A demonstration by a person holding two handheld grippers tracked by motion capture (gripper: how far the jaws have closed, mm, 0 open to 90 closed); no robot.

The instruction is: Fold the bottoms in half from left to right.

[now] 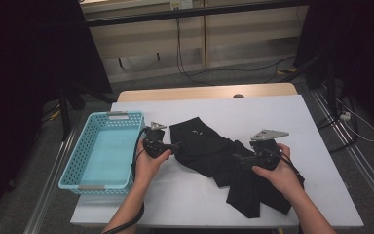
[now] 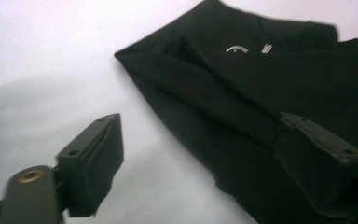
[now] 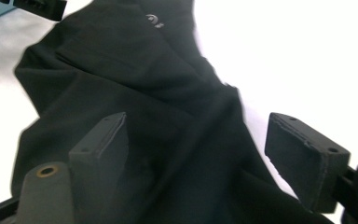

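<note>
High view, hands [image 1: 148, 163] flanking black garment [image 1: 209, 148]

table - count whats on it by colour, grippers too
black garment: 1
turquoise basket: 1
black grippers, left gripper and right gripper: 2
total: 4
</note>
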